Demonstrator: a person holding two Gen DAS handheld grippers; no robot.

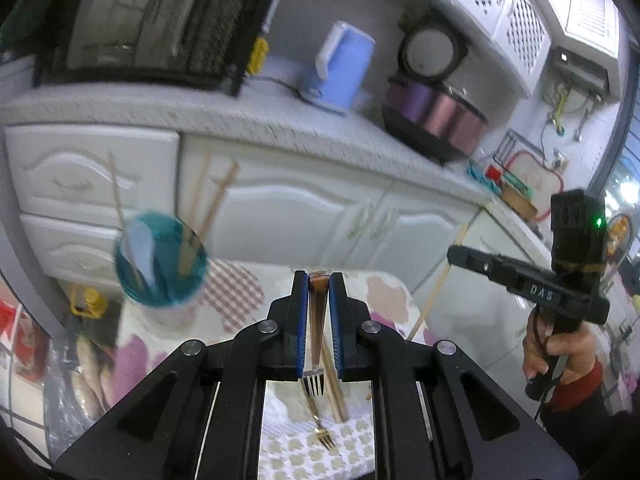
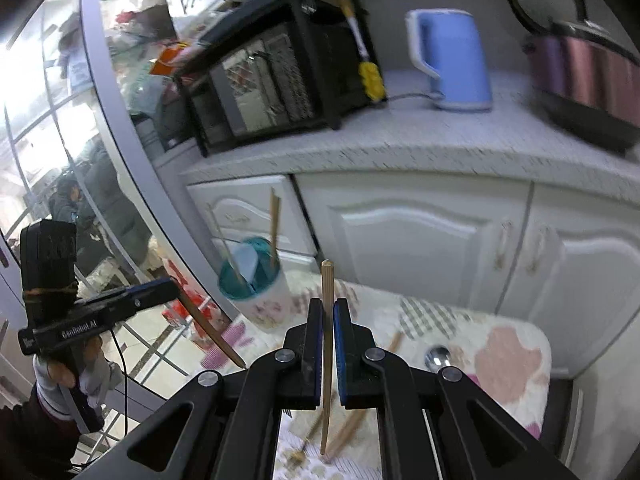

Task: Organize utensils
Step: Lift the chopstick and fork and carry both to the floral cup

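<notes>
Kitchen corner: white cabinets behind, floral-cloth desk below. Cup at 10 o'clock in left view, holding chopsticks and a pale spoon. Left claw pinched on a fork, handle end forward, tines hanging toward the camera. Right claw pinched on a chopstick, roughly upright, tip poking past the pads. Loose on desk under both claws: gold fork and another chopstick pair; metal spoon at 4 o'clock in right view.

Handling, judged: fork stiff, light, smooth metal, liable to swivel in a mid-handle pinch; grip near balance point preferable. Chopstick stiff, very light, thin, prone to pivot or slide between pads; mid-shaft hold looks adequate.

Room: open air above cup, but sticks already leaning inside narrow the mouth. Cup near desk's far left edge, likely tippy if knocked. Both claws heading to one opening; crowding risk, one at a time safer.
</notes>
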